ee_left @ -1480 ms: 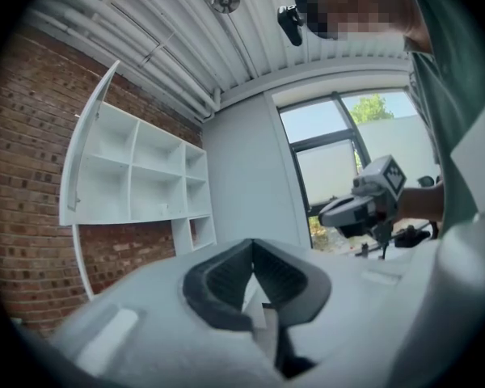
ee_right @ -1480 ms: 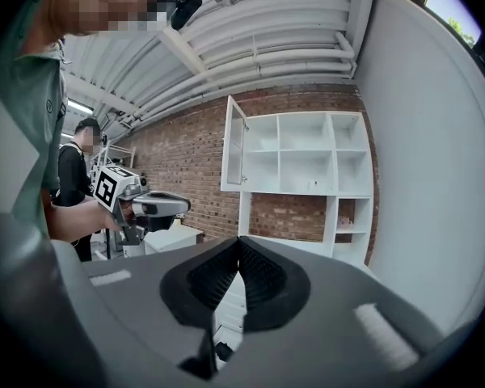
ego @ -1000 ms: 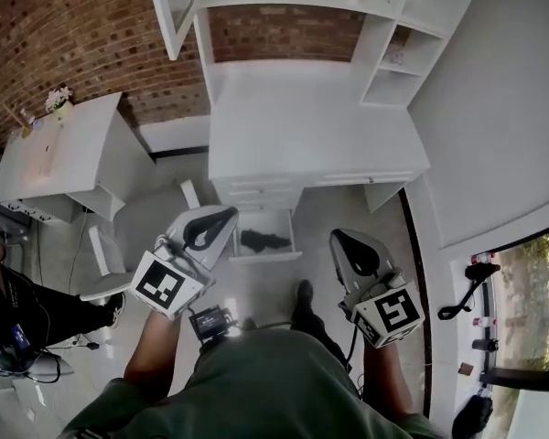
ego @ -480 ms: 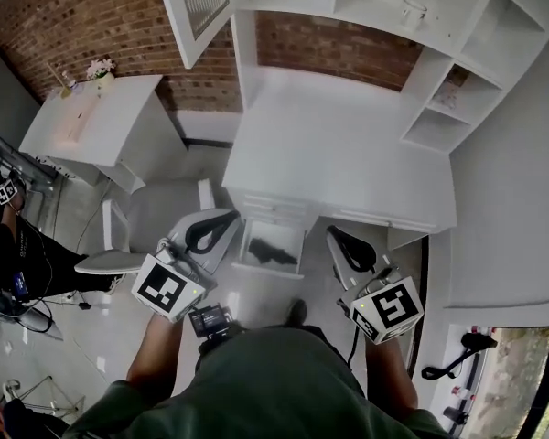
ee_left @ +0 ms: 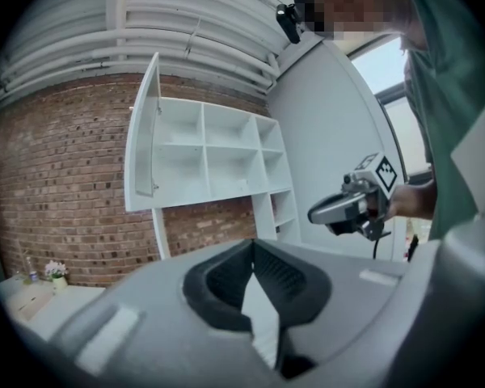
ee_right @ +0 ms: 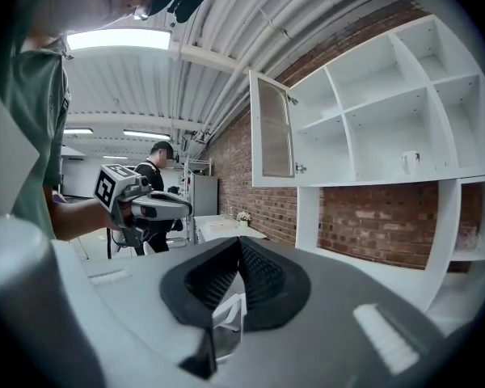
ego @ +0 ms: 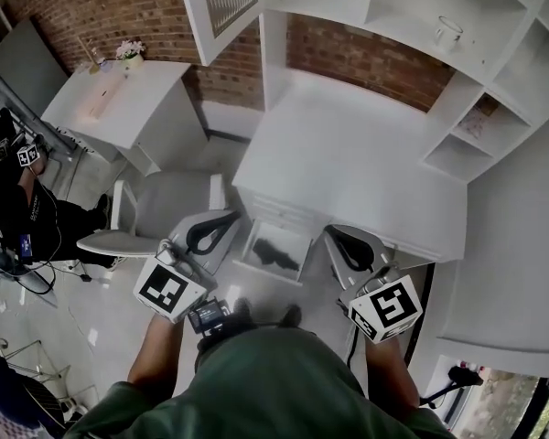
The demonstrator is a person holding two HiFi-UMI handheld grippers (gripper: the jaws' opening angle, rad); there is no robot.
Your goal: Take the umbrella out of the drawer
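A dark folded umbrella (ego: 273,251) lies in the open white drawer (ego: 293,268) of the desk (ego: 348,154) in the head view. My left gripper (ego: 227,218) hovers just left of the drawer. It is shut and holds nothing. My right gripper (ego: 333,237) hovers just right of the drawer, also shut and holding nothing. Both sit above the floor, apart from the umbrella. In the left gripper view its jaws (ee_left: 252,249) are pressed together, and the right gripper (ee_left: 352,208) shows beyond them. In the right gripper view its jaws (ee_right: 240,245) meet, with the left gripper (ee_right: 141,204) beyond. Neither gripper view shows the umbrella.
A white chair (ego: 156,218) stands left of the drawer. Beyond it, a white side table (ego: 119,108) carries a small flower vase (ego: 128,51). The shelf unit (ego: 421,26) above the desk has an open cabinet door (ego: 224,3). A person (ego: 18,199) is at the far left.
My view has swung, so the desk now looks rotated and more of the room's left side shows. Both grippers moved with me and still flank the drawer. Their jaws stay shut.
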